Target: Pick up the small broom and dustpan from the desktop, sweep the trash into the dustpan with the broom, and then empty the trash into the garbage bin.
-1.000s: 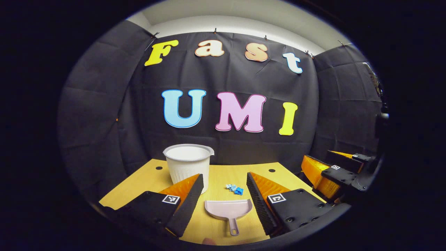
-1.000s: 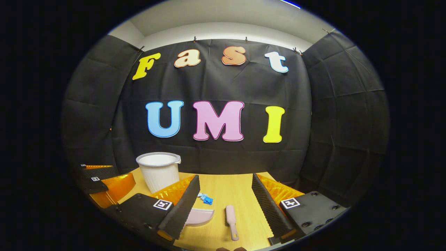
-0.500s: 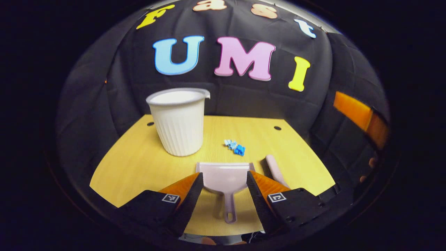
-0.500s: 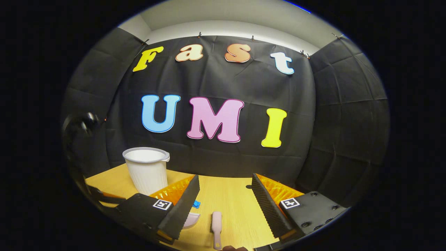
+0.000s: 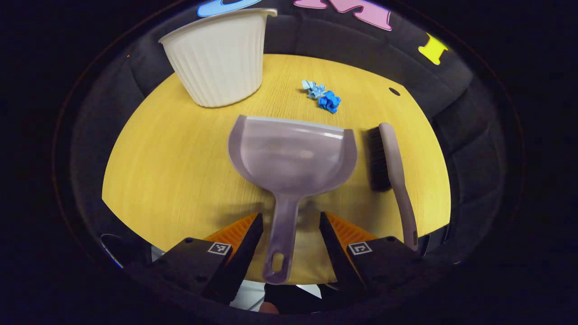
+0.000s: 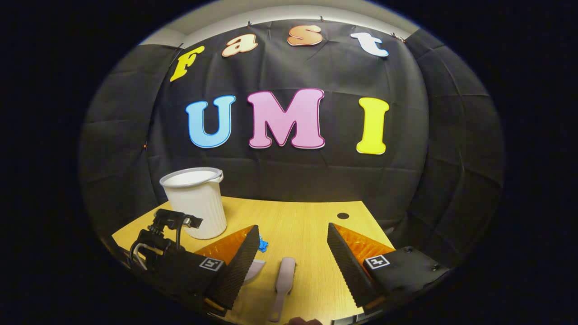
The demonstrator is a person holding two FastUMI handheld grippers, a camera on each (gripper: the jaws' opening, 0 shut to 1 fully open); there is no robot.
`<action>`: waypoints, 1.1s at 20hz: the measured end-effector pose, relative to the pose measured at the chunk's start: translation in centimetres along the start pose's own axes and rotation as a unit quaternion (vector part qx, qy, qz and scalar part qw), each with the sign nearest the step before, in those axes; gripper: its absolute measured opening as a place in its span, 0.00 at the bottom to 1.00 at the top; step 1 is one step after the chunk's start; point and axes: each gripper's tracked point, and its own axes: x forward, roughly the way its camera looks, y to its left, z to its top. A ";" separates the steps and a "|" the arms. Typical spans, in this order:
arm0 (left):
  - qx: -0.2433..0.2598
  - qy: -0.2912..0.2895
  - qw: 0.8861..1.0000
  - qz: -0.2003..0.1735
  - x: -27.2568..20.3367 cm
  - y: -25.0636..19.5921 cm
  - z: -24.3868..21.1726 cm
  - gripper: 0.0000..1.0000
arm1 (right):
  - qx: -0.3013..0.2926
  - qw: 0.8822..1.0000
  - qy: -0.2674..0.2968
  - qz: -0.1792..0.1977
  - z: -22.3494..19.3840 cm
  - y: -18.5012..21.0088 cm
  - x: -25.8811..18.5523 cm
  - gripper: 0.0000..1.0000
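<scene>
A pale mauve dustpan (image 5: 291, 153) lies flat on the yellow desktop (image 5: 171, 158), its handle (image 5: 283, 225) pointing toward me. My left gripper (image 5: 290, 221) is open, one finger on each side of that handle with a gap on both sides. The matching broom (image 5: 392, 167) lies just right of the pan, bristles facing it. Crumpled blue paper trash (image 5: 323, 94) sits beyond the pan's lip. In the right gripper view, my right gripper (image 6: 293, 230) is open above the broom (image 6: 282, 284). Its left finger hides most of the dustpan (image 6: 255, 270) and part of the trash (image 6: 263, 245).
A white ribbed garbage bin (image 5: 216, 58) stands at the back left of the desktop, also seen as the bin (image 6: 195, 201) in the right gripper view. The left gripper's body (image 6: 167, 246) sits low at the left there. A cable hole (image 6: 342, 215) marks the desktop's far right.
The left gripper has tipped down and moved in over the dustpan, so the handle now lies between its fingers. The right gripper has dipped slightly toward the broom.
</scene>
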 end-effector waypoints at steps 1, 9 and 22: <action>-0.011 0.021 1.000 0.000 0.4 -0.2 0.0 0.77 | 0.012 0.999 0.026 0.014 -1.2 0.0 0.3 0.97; -0.001 0.106 0.992 0.063 3.0 0.8 2.2 0.72 | 0.043 0.987 0.145 0.055 -7.3 -1.6 1.2 0.97; 0.051 0.131 0.990 -0.034 3.2 0.1 2.0 0.30 | 0.062 0.908 0.414 0.012 -19.1 2.0 0.2 0.98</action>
